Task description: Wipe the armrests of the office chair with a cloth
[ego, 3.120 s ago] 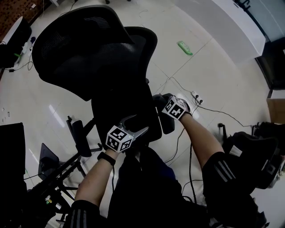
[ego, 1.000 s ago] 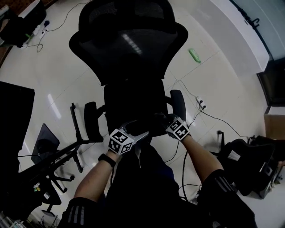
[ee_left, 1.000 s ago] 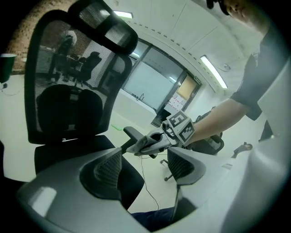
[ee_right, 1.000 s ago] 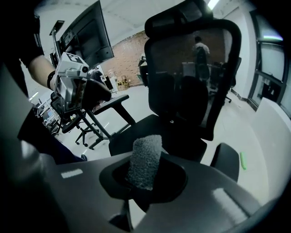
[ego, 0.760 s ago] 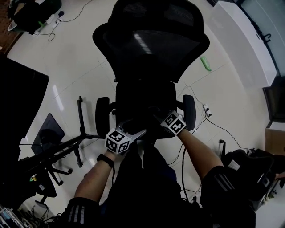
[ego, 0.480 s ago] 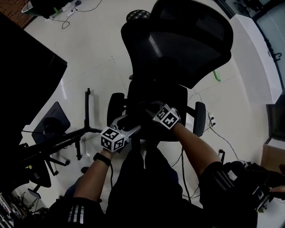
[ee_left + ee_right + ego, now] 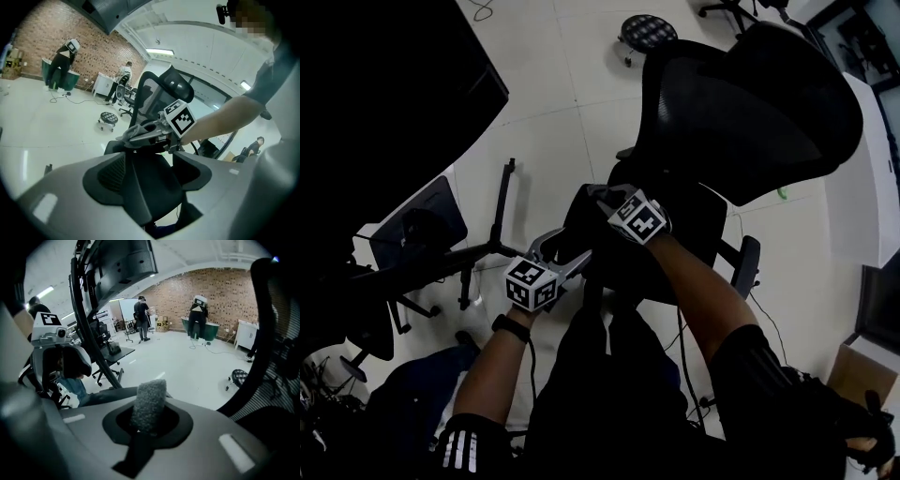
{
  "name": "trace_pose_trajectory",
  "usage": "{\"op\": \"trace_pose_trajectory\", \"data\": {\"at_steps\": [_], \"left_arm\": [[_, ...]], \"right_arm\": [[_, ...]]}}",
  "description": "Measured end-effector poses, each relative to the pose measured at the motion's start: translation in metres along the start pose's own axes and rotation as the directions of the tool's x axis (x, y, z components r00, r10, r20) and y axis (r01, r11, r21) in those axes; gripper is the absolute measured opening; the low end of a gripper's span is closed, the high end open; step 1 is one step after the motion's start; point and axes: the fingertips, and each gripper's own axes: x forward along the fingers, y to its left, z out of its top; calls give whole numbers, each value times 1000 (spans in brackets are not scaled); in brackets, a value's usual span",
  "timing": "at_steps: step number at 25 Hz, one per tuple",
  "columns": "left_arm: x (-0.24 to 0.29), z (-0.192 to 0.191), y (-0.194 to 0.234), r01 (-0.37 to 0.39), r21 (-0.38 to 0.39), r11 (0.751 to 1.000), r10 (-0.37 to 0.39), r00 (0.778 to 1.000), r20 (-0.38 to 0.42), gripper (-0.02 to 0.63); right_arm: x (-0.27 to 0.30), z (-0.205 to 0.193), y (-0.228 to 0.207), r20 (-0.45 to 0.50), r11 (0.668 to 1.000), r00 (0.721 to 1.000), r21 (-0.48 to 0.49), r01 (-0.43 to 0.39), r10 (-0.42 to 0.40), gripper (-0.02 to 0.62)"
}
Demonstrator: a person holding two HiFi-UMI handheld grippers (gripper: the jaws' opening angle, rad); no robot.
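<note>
Over on the left, a black stand [image 7: 499, 202] leans across the pale floor [image 7: 553, 131]. Just right of it is the left gripper [image 7: 564, 247]. We see its claw released, jaws spread wide. The near armrest [image 7: 154, 187] of the office chair [image 7: 741, 103] runs up between the two pads. We cannot tell whether either pad presses on it.

Straight ahead of those jaws sits the right gripper [image 7: 602, 197], low over the far end of that same armrest. Its claw is clenched, and a tuft of grey fuzzy cloth [image 7: 149, 401] pokes up out of the closed jaws. From the left gripper view, the cloth end lies right at the armrest, though contact is hard to judge.

Moving right, the chair's black mesh backrest tilts away from us. Its other armrest [image 7: 748, 265] stands well apart from both grippers, with nothing on it. Beyond the chair, a small round stool [image 7: 647, 30] stands on the floor.
</note>
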Motion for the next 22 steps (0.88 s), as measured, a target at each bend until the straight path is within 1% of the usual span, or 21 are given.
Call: {"op": "trace_pose_trajectory", "data": {"at_steps": [3,7,12,18,22], "left_arm": [[-12,-7,14,-14,-16,1000,14,1000,15,337],[-23,-17,25,-29,-34,999,30,999,21,337],[-32,-26,26,-38,-53,998,39,999,27,337],[-43,-30,20,-40,-61,997,42,998,40,337],[-50,-34,17,-43,-58,997,45,998,43,337]], "right_arm": [[21,10,0,-27,1000,1000,-16,3,-4,38],[38,12,-2,-72,1000,997,-15,17,-18,38],[41,12,4,-63,1000,998,-5,27,-28,38],[42,1,46,-69,999,997,-28,-22,20,37],[41,1,84,-66,996,995,-52,-72,68,38]]}}
